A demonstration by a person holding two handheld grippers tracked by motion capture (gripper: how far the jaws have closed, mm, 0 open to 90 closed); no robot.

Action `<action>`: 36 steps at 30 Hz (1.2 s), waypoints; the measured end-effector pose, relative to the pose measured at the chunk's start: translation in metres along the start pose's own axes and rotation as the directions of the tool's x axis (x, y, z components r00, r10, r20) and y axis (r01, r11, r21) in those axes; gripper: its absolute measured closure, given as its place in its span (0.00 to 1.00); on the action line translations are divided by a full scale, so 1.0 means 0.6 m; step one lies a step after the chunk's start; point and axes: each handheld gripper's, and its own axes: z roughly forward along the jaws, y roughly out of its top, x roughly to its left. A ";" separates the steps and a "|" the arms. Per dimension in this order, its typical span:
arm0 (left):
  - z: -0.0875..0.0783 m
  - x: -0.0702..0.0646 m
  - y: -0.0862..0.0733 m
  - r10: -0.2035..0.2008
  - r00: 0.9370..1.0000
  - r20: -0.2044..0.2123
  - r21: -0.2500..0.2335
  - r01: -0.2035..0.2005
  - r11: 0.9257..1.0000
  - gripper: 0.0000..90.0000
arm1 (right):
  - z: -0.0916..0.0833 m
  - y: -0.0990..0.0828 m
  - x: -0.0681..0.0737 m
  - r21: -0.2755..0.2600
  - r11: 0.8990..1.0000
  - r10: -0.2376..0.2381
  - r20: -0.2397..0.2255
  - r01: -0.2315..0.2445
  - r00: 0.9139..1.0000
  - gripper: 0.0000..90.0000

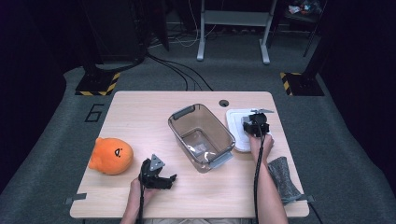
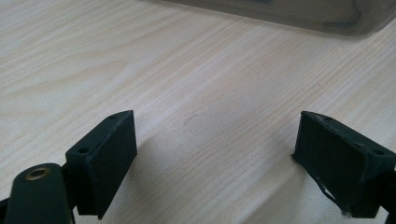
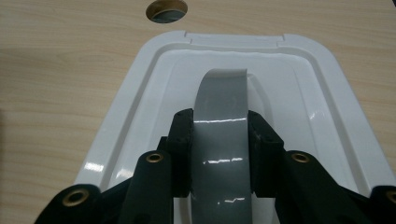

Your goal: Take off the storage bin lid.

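A white lid (image 1: 235, 127) lies flat on the table right of a clear smoky bin (image 1: 173, 125). My right gripper (image 1: 256, 124) stands over the lid, shut on its grey handle. In the right gripper view the grey handle (image 3: 222, 98) arches up from the white lid (image 3: 140, 93), with the right gripper (image 3: 219, 140) pressing both pads on its sides. My left gripper (image 1: 163, 180) rests low near the table's front, open, with bare wood between its jaws. In the left gripper view, the left gripper (image 2: 219, 158) points toward the bin's lower wall (image 2: 289, 14).
An orange plush toy (image 1: 111, 155) sits at the table's left, just beyond the left gripper. A grey cloth (image 1: 282, 179) lies at the right front edge. A cable hole (image 1: 224, 103) opens behind the lid. A small flat item lies inside the bin.
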 end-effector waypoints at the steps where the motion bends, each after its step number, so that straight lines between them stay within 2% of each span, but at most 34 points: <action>1: 0.000 0.000 0.000 0.000 1.000 0.000 0.000 0.000 1.000 0.14 | 0.002 -0.001 0.000 0.006 1.000 0.000 0.002 0.000 1.000 0.74; 6: 0.000 0.000 0.000 0.000 1.000 0.000 0.000 0.000 1.000 0.14 | 0.010 -0.006 -0.001 0.014 1.000 0.006 0.009 -0.006 1.000 0.74; 9: 0.000 0.000 0.000 0.000 1.000 0.000 0.000 0.000 1.000 0.14 | 0.015 -0.007 -0.001 0.019 1.000 -0.008 0.019 0.008 1.000 0.73; 11: -0.001 0.000 0.000 0.002 1.000 0.001 0.004 -0.002 1.000 0.14 | 0.018 -0.008 0.000 0.034 0.999 -0.003 0.024 0.002 1.000 0.73; 13: 0.000 0.000 0.000 -0.002 1.000 -0.001 0.001 0.002 1.000 0.14 | 0.022 -0.010 0.000 0.048 0.999 -0.017 0.022 0.016 1.000 0.71; 15: 0.000 0.000 0.000 -0.001 1.000 -0.001 0.001 0.001 1.000 0.14 | 0.021 -0.010 -0.002 0.041 0.999 -0.005 0.019 0.004 1.000 0.64; 17: 0.000 0.000 0.000 -0.002 1.000 -0.002 0.000 0.002 1.000 0.14 | 0.018 -0.009 -0.002 0.044 0.999 -0.001 0.009 0.000 1.000 0.52; 19: -0.001 0.000 0.000 0.000 1.000 0.000 0.004 0.000 1.000 0.14 | 0.015 -0.009 -0.001 0.053 0.999 -0.005 -0.003 0.005 1.000 0.43; 20: -0.001 0.000 0.000 -0.001 1.000 0.000 0.004 0.001 1.000 0.14 | 0.012 -0.009 0.001 0.065 0.998 0.008 -0.006 -0.008 1.000 0.38; 22: 0.000 0.000 0.000 -0.001 1.000 -0.002 0.001 0.001 1.000 0.14 | 0.004 -0.010 0.000 0.077 0.997 -0.001 -0.023 0.003 1.000 0.29; 25: -0.001 0.000 0.000 0.006 1.000 -0.005 0.003 -0.006 1.000 0.14 | -0.014 -0.017 0.005 0.055 0.998 -0.030 -0.016 0.031 0.999 0.20; 28: -0.001 0.000 0.000 0.007 1.000 -0.007 0.003 -0.007 1.000 0.14 | -0.033 -0.024 0.010 0.069 0.996 -0.050 -0.043 0.053 0.998 0.16; 32: -0.001 -0.002 0.000 0.012 1.000 -0.014 -0.002 -0.012 1.000 0.13 | -0.056 -0.040 0.021 0.061 0.992 -0.110 -0.042 0.113 0.993 0.14; 36: -0.002 -0.001 0.000 0.013 1.000 -0.010 0.004 -0.013 1.000 0.13 | -0.073 -0.058 0.029 0.056 0.989 -0.135 -0.047 0.137 0.990 0.10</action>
